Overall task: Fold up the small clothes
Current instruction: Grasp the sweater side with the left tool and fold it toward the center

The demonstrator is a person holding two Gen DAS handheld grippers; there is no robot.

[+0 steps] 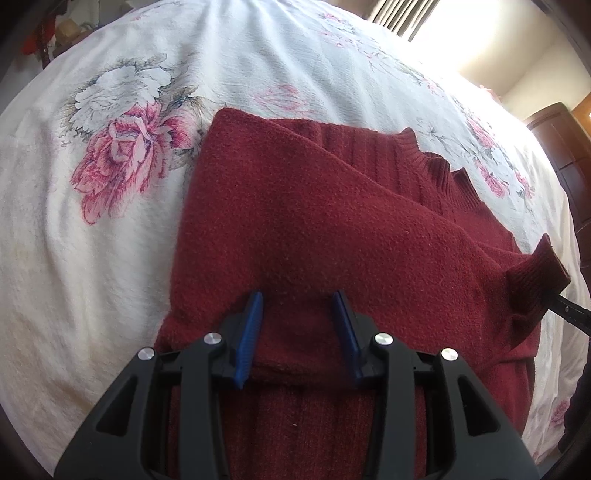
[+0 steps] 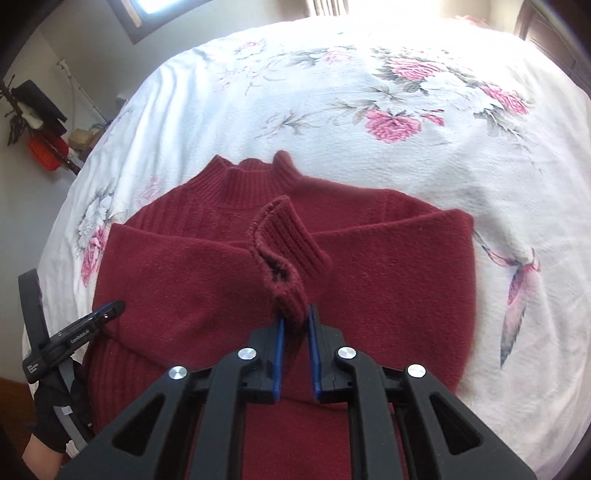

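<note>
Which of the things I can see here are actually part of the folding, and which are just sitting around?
Part of the job:
red sweater, lying on the bed
its sleeve cuff, pinched in the right gripper
left gripper, open over the sweater

Just lying about:
floral bedspread underneath
clutter beside the bed
curtain

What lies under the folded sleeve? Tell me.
Under the sleeve lies the sweater body, its ribbing showing near the collar. The chest beneath is covered; right gripper pinches the cuff.
</note>
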